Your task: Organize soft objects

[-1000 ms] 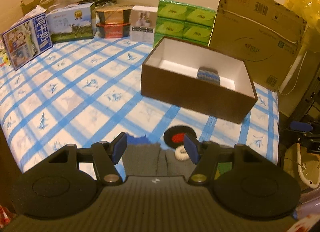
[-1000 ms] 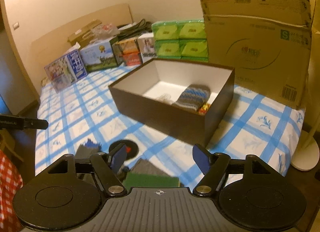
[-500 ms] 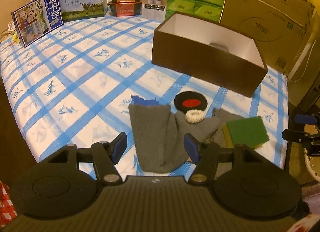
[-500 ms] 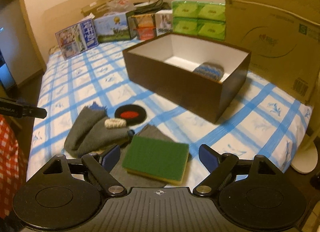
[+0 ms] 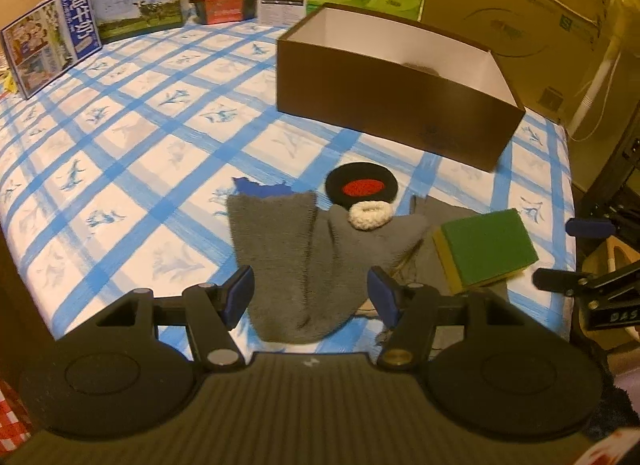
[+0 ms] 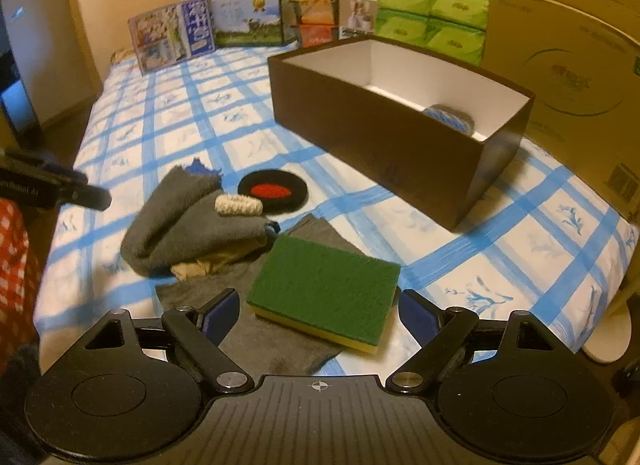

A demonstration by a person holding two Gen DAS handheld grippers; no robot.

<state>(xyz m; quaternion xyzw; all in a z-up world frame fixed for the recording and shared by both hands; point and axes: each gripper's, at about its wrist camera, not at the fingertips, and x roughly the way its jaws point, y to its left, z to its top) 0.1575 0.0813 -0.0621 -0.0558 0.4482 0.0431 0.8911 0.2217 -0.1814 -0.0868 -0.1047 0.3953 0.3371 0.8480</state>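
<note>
The bed, with its blue-checked sheet, fills both views. On it, in the upper right of the right wrist view, stands the open brown box, with a striped knitted piece already lying inside.

The loose pile sits at lower centre: a grey towel, a flat grey cloth, a green sponge on that cloth, a black and red round pad, and a small cream hair tie on top of the towel.

The right gripper is spread wide just before the sponge, holding nothing. The left gripper is likewise wide and empty, framing the towel's near end.

This looks like the reach for the next piece. The right one needs to go lower, straddle the sponge and close.
</note>
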